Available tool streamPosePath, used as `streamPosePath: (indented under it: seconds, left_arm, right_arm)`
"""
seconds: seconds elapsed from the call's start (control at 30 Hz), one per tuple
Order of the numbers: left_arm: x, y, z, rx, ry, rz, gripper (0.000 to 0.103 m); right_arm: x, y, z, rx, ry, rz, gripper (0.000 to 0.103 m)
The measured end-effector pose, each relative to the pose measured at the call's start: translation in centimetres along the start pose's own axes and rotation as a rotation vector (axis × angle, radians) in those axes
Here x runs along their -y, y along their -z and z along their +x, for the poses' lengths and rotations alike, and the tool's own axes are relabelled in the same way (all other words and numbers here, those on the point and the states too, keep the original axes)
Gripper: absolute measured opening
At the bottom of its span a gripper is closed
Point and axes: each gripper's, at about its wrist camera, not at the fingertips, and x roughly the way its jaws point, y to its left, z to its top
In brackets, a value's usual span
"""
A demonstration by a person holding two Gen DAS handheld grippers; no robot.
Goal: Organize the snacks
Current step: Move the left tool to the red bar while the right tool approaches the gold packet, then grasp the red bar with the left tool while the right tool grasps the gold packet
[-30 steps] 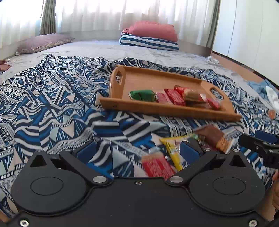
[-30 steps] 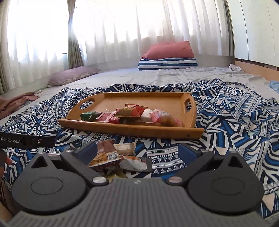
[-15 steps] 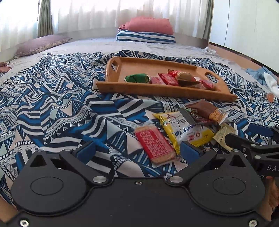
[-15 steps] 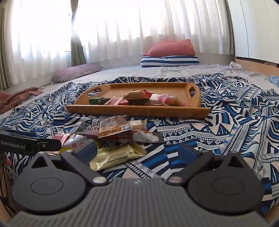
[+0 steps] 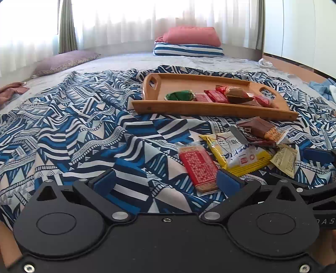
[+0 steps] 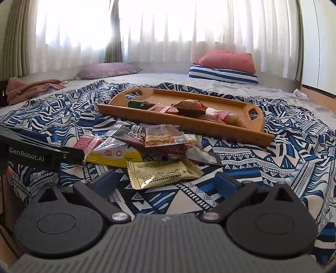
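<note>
Snacks lie in two groups on the blue-and-white patterned bedspread (image 5: 84, 134): some already sit in the wooden tray (image 5: 210, 108), the rest are a loose heap on the cloth just in front of it. Seen from the left wrist, the tray is up at about one o'clock, holding a green packet (image 5: 180, 95), a few red ones (image 5: 216, 97) and a brown wrapper (image 5: 238, 95) lined along its near wall.

The left gripper (image 5: 166, 180) hovers low over the bedspread with its blue fingers spread wide and nothing between them. A red bar (image 5: 197, 168) lies at about one o'clock from it, its near end touching or just beside the right finger. Beside that bar is a yellow packet (image 5: 237, 155), and a brown packet (image 5: 260, 129) lies beyond it, nearer the tray.

The right gripper (image 6: 168, 181) is likewise open and empty, and a gold sachet (image 6: 163, 173) lies on the cloth right between its fingertips, at twelve o'clock. Behind it sprawl a clear-windowed brown packet (image 6: 166, 136) and a white-and-orange wrapper (image 6: 201, 155).

Far back, a pink pillow (image 5: 191, 35) rests on a striped cushion (image 5: 188, 50) at twelve o'clock, under white curtains (image 5: 147, 19).
</note>
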Motion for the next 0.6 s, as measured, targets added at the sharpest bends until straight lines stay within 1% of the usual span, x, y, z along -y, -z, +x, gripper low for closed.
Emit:
streamPosePath:
  seconds: [0.07, 0.13, 0.17, 0.2, 0.3, 0.43, 0.47, 0.57, 0.6]
  left_arm:
    - [-0.1, -0.1, -0.1, 0.009, -0.030, -0.004, 0.101]
    - [-0.6, -0.2, -0.1, 0.009, -0.063, -0.029, 0.100]
    - [-0.9, -0.3, 0.0, 0.006, -0.069, -0.044, 0.099]
    - [-1.1, -0.4, 0.0, 0.005, -0.065, -0.058, 0.096]
    - [-1.3, -0.6, -0.3, 0.009, -0.047, -0.077, 0.092]
    - [-0.1, -0.5, -0.6, 0.017, -0.009, -0.032, 0.086]
    - [0.2, -0.5, -0.6, 0.014, 0.000, -0.024, 0.083]
    - [1.0, -0.4, -0.5, 0.002, 0.029, -0.017, 0.077]
    - [1.3, -0.4, -0.4, 0.000, 0.038, -0.019, 0.076]
  right_arm:
    - [-0.1, 0.0, 0.1, 0.001, 0.002, 0.002, 0.103]
    - [-0.1, -0.1, 0.3, 0.000, 0.005, 0.005, 0.103]
    - [-0.2, -0.1, 0.3, 0.000, 0.007, 0.005, 0.103]
    - [-0.2, -0.1, 0.4, 0.001, 0.009, 0.005, 0.103]
    - [-0.2, -0.1, 0.5, 0.002, 0.016, 0.007, 0.103]
    - [-0.2, -0.2, 0.7, -0.005, 0.023, 0.012, 0.103]
    - [-0.2, -0.3, 0.7, -0.007, 0.022, 0.017, 0.103]
    - [-0.1, -0.5, 1.0, -0.012, 0.015, 0.024, 0.103]
    - [0.0, -0.6, 1.0, -0.012, 0.008, 0.024, 0.101]
